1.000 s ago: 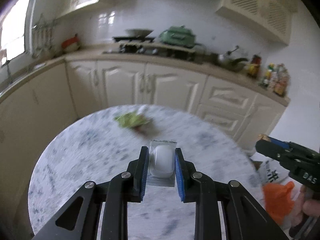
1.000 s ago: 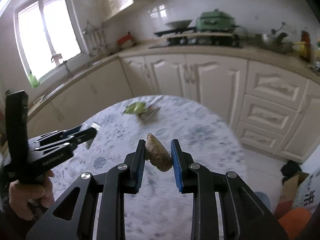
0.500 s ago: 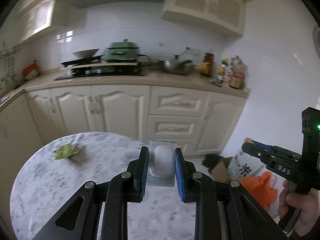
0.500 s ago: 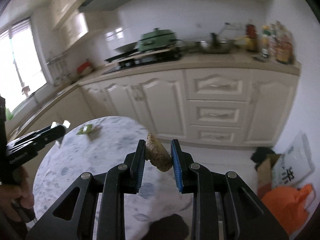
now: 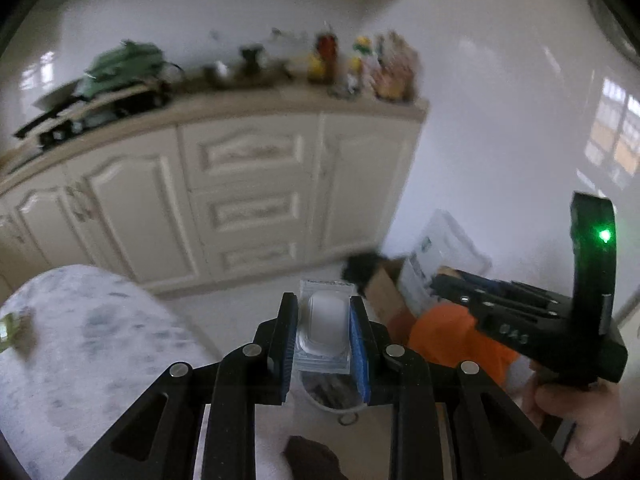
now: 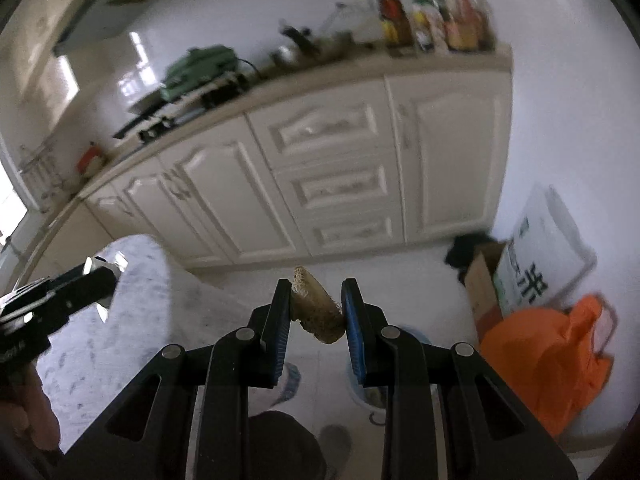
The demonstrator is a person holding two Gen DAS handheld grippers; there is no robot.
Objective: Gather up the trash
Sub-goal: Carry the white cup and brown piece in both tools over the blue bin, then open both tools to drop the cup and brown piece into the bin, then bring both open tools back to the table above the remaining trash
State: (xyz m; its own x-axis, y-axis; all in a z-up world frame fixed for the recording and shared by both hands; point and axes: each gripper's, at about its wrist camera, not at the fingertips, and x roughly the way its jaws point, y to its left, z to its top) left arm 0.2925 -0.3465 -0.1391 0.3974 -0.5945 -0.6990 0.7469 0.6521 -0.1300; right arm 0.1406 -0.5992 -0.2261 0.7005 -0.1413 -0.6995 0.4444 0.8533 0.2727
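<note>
Cream kitchen, white tiled walls; a long beige counter [image 6: 320, 76] runs over panelled cream cabinet doors and drawers [image 6: 340, 188], all motion-blurred. On that counter sit a green lidded pot [image 5: 120, 66] and a cluster of sauce bottles [image 6: 436, 20] at the far end. A round grey-white marble table [image 5: 80, 340] sits at lower left.

Both hands point their tools downward and forward over the floor past the table edge. Left tongs [image 5: 325, 340] are clamped on a clear plastic blister pack with a white domed insert [image 5: 326, 326], held upright between the blue pads. Right tongs [image 6: 316, 312] are clamped on a brown, rough, stubby corn-cob-like scrap [image 6: 318, 312], tilted, its pale fibrous end sticking up beyond the pads. In the left view the right tool's black body with a green light shows at right, the right hand [image 5: 576, 420] wrapped round its handle.

Below the tongs, on the pale tiled floor [image 6: 400, 276], a small round bin with dark contents [image 5: 332, 394] is partly hidden by the tool frames. Just right of it lie an orange plastic bag [image 6: 548, 360], a brown cardboard box [image 6: 482, 280] and a white printed sack [image 6: 544, 248] leaning on the wall. A scrap of green wrapper [image 5: 6, 330] lies at the table's left edge. A dark shoe [image 6: 280, 444] shows at the bottom.
</note>
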